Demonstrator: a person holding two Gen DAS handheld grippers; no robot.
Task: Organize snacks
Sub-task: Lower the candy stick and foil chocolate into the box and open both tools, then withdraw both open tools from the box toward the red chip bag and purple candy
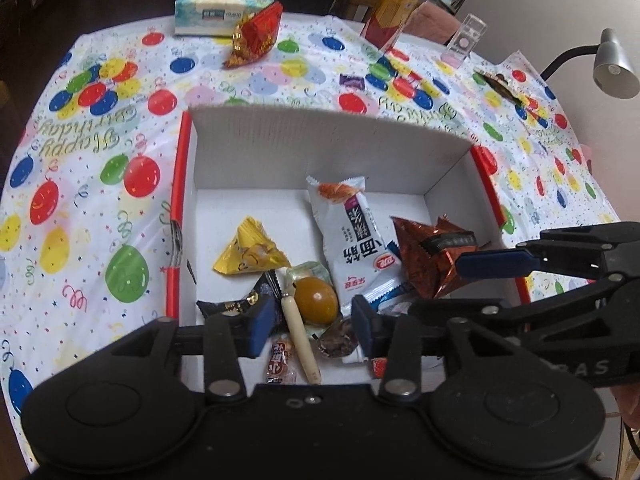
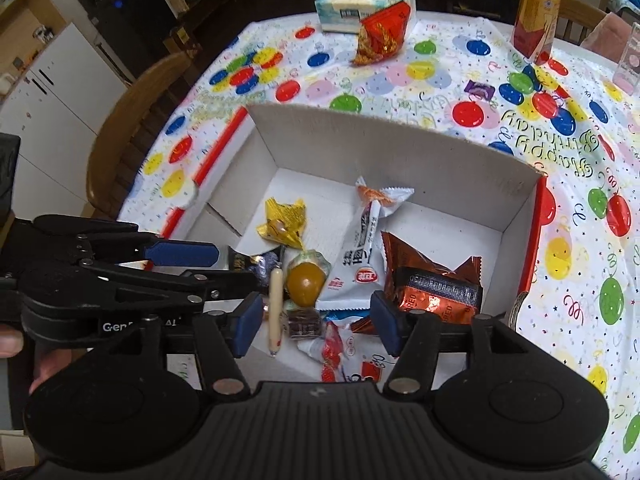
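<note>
A cardboard box (image 1: 320, 136) (image 2: 400, 148) with a white inside and red outside sits on the balloon tablecloth. In it lie a yellow packet (image 1: 250, 254) (image 2: 282, 220), a long white packet (image 1: 354, 236) (image 2: 368, 248), an orange foil packet (image 1: 432, 256) (image 2: 432, 280), an amber egg-shaped snack (image 1: 316, 300) (image 2: 306, 282), a sausage stick (image 1: 300, 340) (image 2: 275, 316) and a black packet (image 1: 236, 306). My left gripper (image 1: 312, 326) (image 2: 236, 268) hovers open over the box's near edge. My right gripper (image 2: 316, 326) (image 1: 436, 286) is open beside it, holding nothing.
Outside the box, a red snack bag (image 1: 256, 36) (image 2: 382, 34) leans on a tissue box (image 1: 220, 8) (image 2: 360, 8). A small purple candy (image 1: 352, 80) (image 2: 480, 90) lies near a juice bottle (image 1: 394, 8) (image 2: 536, 12). A desk lamp (image 1: 612, 64) and a wooden chair (image 2: 132, 128) flank the table.
</note>
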